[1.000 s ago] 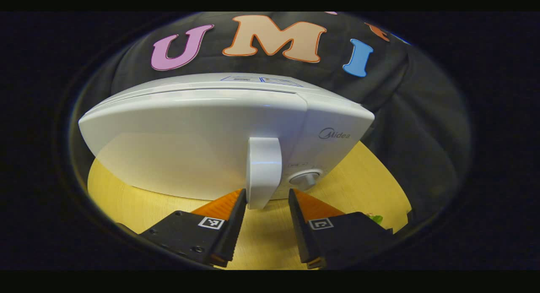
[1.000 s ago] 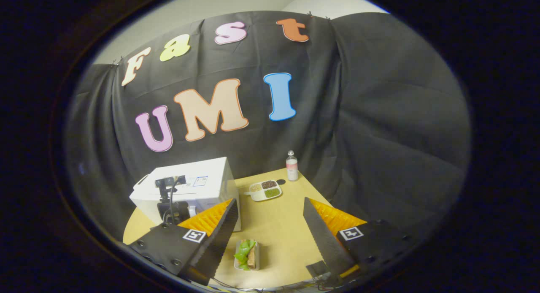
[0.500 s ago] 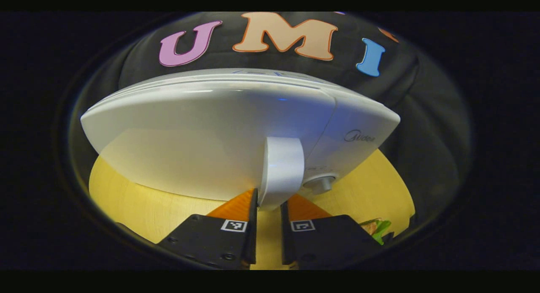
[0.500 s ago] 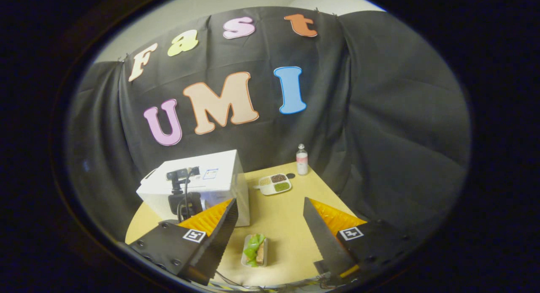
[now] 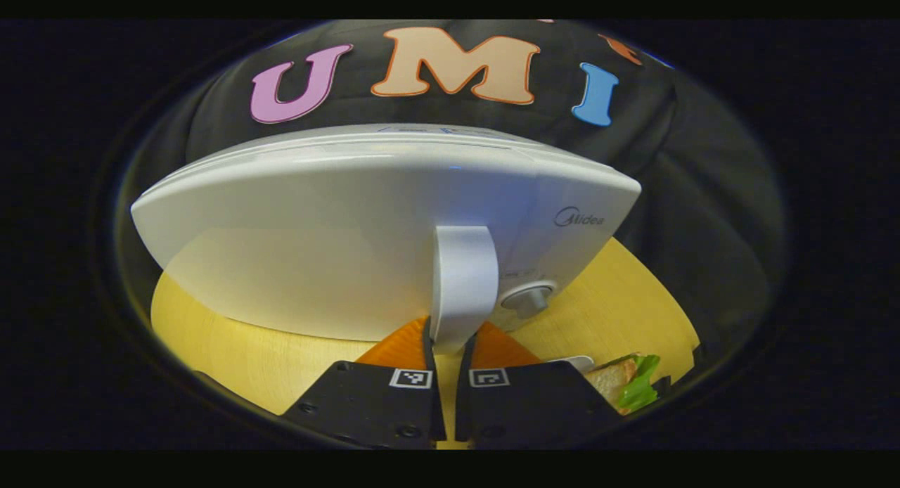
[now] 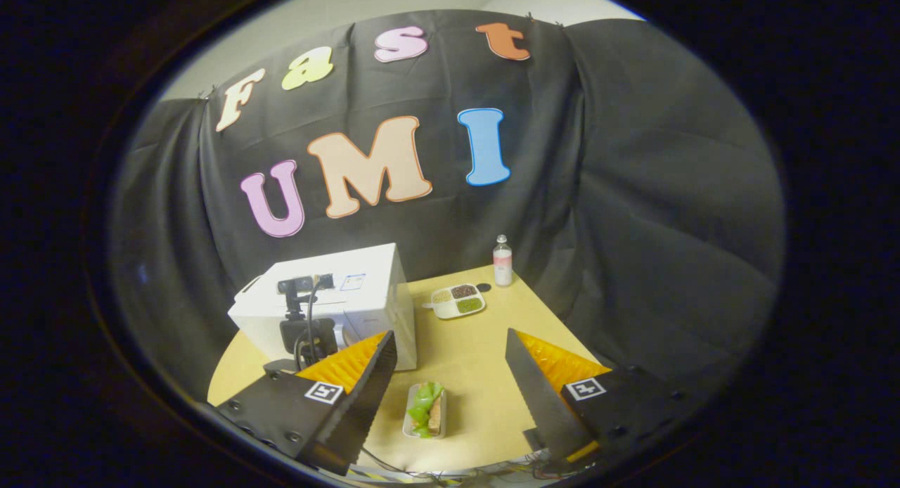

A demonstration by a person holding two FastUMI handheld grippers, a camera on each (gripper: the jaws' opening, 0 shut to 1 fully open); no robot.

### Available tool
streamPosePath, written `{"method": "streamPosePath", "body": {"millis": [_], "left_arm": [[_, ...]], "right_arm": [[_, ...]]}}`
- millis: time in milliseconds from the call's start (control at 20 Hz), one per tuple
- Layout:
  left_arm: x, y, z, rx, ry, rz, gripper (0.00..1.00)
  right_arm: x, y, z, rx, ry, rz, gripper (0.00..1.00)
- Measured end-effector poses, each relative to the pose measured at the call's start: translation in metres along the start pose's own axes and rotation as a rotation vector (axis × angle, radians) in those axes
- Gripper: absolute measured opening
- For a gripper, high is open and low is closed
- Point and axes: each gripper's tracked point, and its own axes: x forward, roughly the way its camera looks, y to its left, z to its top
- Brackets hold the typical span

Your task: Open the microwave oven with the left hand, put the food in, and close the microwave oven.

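Since the left gripper (image 5: 450, 344) is clamped on the upright handle (image 5: 460, 284) at the door's (image 5: 337, 249) right edge, the door should swing toward it; the right gripper (image 6: 450, 375) hangs open above the food (image 6: 426, 419).

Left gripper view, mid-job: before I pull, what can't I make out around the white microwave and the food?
- White microwave interior: hidden by its shut door, left gripper view.
- Left hand-held gripper contact on the white door handle: the handle's lower end covers the fingertips.
- Sandwich with green lettuce: cut off by the view's edge.
- Divided white tray contents: too small, right gripper view.
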Motion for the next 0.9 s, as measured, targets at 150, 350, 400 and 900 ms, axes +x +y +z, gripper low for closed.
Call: {"method": "streamPosePath", "body": {"millis": [150, 350, 400, 900], "left_arm": [[-0.007, -0.001, -0.008, -0.020, 0.022, -0.015, 0.04], [-0.058, 0.003, -0.042, 0.028, -0.016, -0.049, 0.04], [-0.072, 0.006, -0.053, 0.023, -0.001, -0.055, 0.04], [-0.133, 0.034, -0.090, -0.058, 0.041, -0.004, 0.25]], "right_arm": [[-0.002, 0.001, -0.010, -0.002, 0.025, -0.003, 0.94], [0.002, 0.003, -0.022, 0.016, 0.052, -0.001, 0.94], [0.003, 0.007, -0.023, 0.024, 0.056, 0.015, 0.94], [0.013, 0.021, -0.050, 0.002, 0.117, 0.074, 0.99]]}}
